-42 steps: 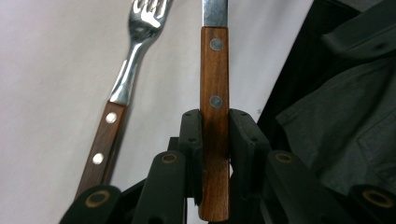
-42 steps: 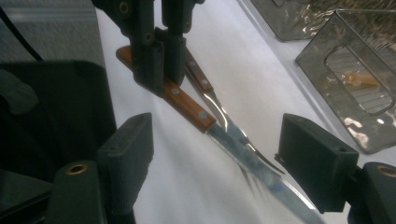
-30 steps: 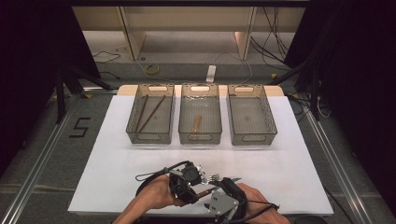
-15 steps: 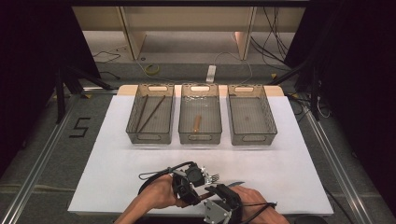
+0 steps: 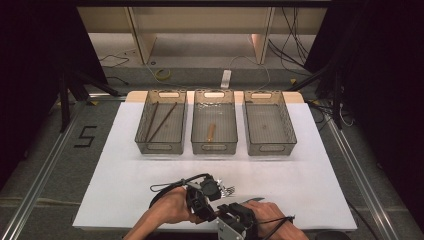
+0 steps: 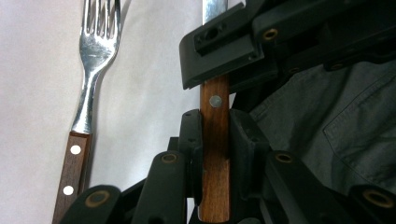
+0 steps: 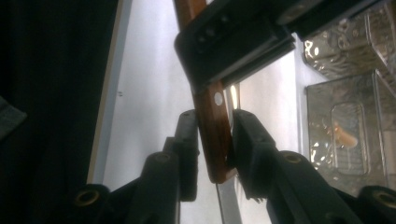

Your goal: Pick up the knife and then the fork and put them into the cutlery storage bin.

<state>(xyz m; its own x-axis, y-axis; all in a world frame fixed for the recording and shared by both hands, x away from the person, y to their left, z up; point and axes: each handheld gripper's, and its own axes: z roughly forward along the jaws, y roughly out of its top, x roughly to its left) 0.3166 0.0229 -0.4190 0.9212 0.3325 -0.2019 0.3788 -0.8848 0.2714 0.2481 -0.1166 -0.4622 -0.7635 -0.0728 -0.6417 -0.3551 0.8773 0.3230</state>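
Both grippers hold one knife (image 6: 214, 140) at the near edge of the table (image 5: 100, 200), close to the middle. The left gripper (image 6: 215, 135) is closed tight on the brown handle. The right gripper (image 7: 214, 140) has just been closing, and its jaws now squeeze the same handle near its end. In the high view the left gripper (image 5: 202, 195) and right gripper (image 5: 235, 220) sit almost touching, with the blade tip poking out toward the right.

What could go wrong? I think two grips on one short handle can fight each other. If one hand pulls or twists before the other lets go, the knife may slip, turn, or drop on the table. The handle looks smooth and shiny, so it can slide between the pads. The grippers are so close that they may bump too. The fork (image 6: 93, 70) lies just beside the knife, and a swing could knock it.

The knife handle is flat reddish wood with a round silver pin. Its blade is thin, bright metal. The fork has the same wood handle with pins and a shiny metal neck and prongs. The table cover is white and smooth. Three see-through bins (image 5: 215, 147) with ridged walls stand near the far edge; sticks lie in the left one.
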